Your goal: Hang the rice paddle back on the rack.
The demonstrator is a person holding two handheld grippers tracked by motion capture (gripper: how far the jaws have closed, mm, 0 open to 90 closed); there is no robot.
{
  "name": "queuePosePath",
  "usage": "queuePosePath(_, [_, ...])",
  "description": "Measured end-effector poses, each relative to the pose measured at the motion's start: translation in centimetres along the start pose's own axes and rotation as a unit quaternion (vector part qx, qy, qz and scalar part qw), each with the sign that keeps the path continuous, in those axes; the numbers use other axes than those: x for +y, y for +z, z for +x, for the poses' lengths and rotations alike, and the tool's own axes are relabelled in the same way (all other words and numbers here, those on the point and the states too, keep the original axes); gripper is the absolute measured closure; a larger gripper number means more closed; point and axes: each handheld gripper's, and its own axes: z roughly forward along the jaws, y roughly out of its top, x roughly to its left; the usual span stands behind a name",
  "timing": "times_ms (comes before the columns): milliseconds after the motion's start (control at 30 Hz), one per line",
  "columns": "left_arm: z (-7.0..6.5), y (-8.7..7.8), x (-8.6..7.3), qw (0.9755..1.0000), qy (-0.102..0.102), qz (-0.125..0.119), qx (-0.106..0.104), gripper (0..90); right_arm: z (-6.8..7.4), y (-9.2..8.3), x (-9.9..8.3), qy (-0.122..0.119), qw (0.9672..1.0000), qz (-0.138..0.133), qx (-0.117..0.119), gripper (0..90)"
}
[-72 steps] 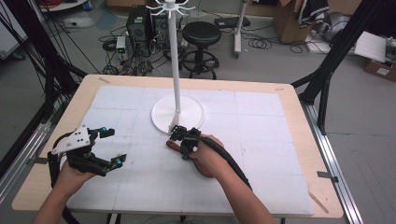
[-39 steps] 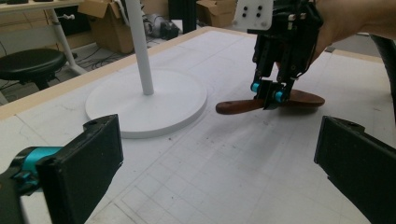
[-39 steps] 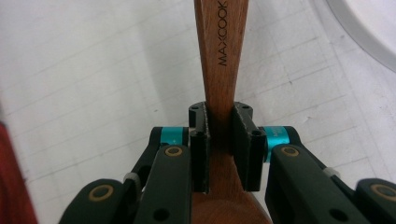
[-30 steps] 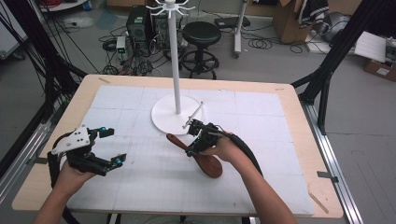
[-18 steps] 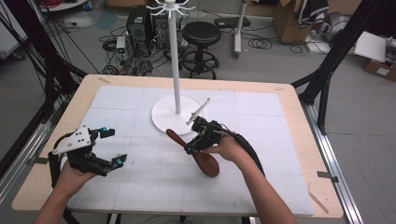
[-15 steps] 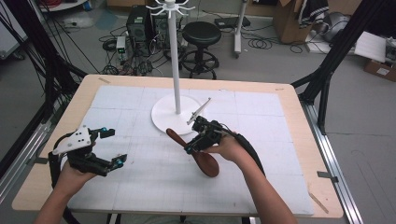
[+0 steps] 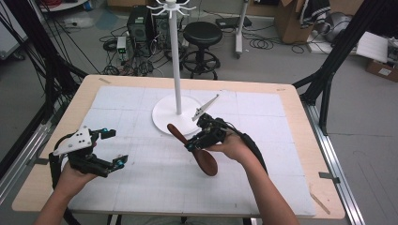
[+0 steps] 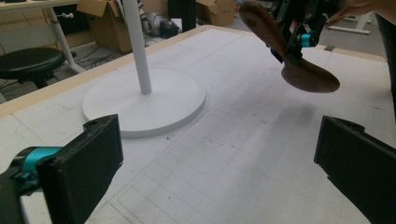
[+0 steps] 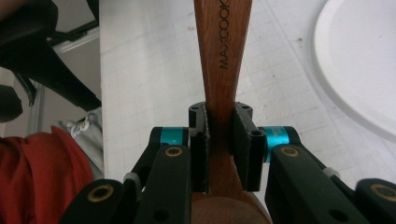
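Presently catalogued: one wooden spoon (image 7: 192,149), dark brown, one piece, with a flat handle bearing a maker's stamp and a rounded bowl. It is held clear of the surface (image 7: 263,187), above the white gridded mat, just in front of the round base of the stand (image 7: 165,115). The right tool (image 7: 196,141) is clamped shut on the handle; in the right gripper view the two pads (image 9: 200,140) are pressed flat against the narrow edges of the handle near where it widens into the bowl. The bowl is carried nearest the person, the handle end pointed toward the stand.

Handling, as judged: light, rigid, not fragile; the smooth finished wood is probably somewhat slippery, so twisting in the grip is to be watched for. A hold on the neck keeps the heavier bowl end close to the pads, and the free handle end is left long for placing.

Left tool (image 7: 110,147): held low over the near left of the surface, jaws wide apart, nothing between them. The spoon is also seen in its view, up and to the right (image 8: 308,77).
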Motion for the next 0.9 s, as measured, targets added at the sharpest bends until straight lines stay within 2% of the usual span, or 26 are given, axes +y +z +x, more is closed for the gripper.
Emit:
queuePosePath(67, [0.0, 0.0, 0.0, 1.0, 0.001, 0.001, 0.0, 1.8, 0.0, -0.4, 0.0, 0.001, 1.0, -0.006, -0.003, 78.6])
queuePosePath(167, [0.0, 0.0, 0.0, 1.0, 0.001, 0.001, 0.0, 1.8, -0.1, -1.1, 0.1, 0.001, 0.9996, -0.028, -0.003, 78.6])
queuePosePath(433, [0.0, 0.0, 0.0, 1.0, -0.001, -0.002, 0.003, 1.8, -0.1, -2.9, 0.4, -0.011, 0.9983, -0.058, -0.006, 78.6])
queuePosePath(900, [0.0, 0.0, 0.0, 1.0, 0.0, -0.001, 0.001, 1.8, -0.2, -5.8, 0.9, -0.013, 0.9947, -0.101, -0.012, 78.6])
